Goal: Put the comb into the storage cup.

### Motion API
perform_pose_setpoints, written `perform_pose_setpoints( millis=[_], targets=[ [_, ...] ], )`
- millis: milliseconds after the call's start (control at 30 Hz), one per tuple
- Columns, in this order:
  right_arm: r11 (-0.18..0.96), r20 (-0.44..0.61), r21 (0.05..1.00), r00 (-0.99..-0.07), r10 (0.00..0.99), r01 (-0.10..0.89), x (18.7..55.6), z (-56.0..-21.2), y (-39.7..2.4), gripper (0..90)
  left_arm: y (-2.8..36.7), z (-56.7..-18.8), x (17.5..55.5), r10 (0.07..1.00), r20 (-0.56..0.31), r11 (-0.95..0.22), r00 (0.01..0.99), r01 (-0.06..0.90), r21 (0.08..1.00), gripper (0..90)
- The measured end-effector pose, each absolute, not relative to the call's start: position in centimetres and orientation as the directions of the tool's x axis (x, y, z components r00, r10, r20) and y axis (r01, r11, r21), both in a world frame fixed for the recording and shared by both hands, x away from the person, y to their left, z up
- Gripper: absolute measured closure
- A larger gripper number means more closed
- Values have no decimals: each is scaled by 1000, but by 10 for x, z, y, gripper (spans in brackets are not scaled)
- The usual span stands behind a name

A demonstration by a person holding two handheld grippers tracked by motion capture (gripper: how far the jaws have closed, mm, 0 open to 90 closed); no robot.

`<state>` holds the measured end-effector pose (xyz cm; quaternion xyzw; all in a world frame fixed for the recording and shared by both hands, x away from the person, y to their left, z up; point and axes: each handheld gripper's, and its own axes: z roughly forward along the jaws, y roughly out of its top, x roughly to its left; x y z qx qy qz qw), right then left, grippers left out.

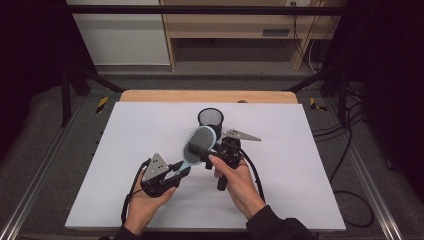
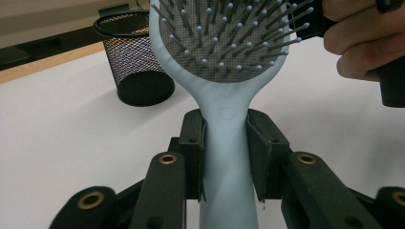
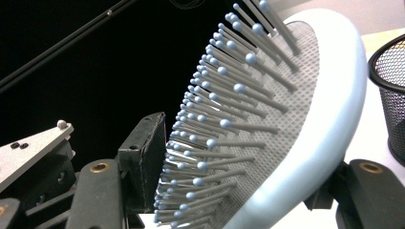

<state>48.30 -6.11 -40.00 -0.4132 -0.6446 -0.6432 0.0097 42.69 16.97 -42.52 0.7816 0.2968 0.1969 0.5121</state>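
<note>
Above the white worktop (image 1: 150,130), just in front of the black mesh cup (image 1: 210,118), the pale blue hairbrush (image 1: 198,142) is held in the air, its handle clamped in the left tongs (image 1: 181,172) while the right tongs (image 1: 206,156) grip its bristled head, one pad against the bristle tips and the other behind the back.

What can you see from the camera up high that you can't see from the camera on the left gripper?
The high view takes in the whole white table, both hands, the left gripper from outside and the right gripper closed across the brush head. The left gripper view gets close: its black pads squeeze the pale blue handle, and the tiny ball-tipped bristles stand out. Both views include the hairbrush and the black mesh cup standing on the table behind it.
</note>
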Motion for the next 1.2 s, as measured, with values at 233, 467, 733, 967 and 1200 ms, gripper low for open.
perform_pose_setpoints(
  millis=[233, 467, 733, 967, 1200],
  targets=[
    [-172, 549, 818, -658, 516, 548, 483, -400, -62, 382, 169, -425, 427, 664, 4, -296, 748, 259, 919, 698],
    [-174, 548, 819, -657, 517, 546, 481, -400, -60, 395, 169, -425, 426, 665, 10, -301, 746, 257, 918, 698],
    [-175, 549, 820, -663, 509, 544, 479, -398, -60, 445, 167, -428, 427, 666, 6, -303, 746, 263, 916, 699],
    [-173, 553, 816, -659, 510, 551, 479, -394, -58, 475, 168, -429, 428, 674, 2, -291, 739, 264, 919, 699],
    [-179, 550, 821, -665, 506, 543, 477, -392, -54, 496, 170, -428, 427, 681, 10, -291, 732, 258, 921, 699]
  ],
)
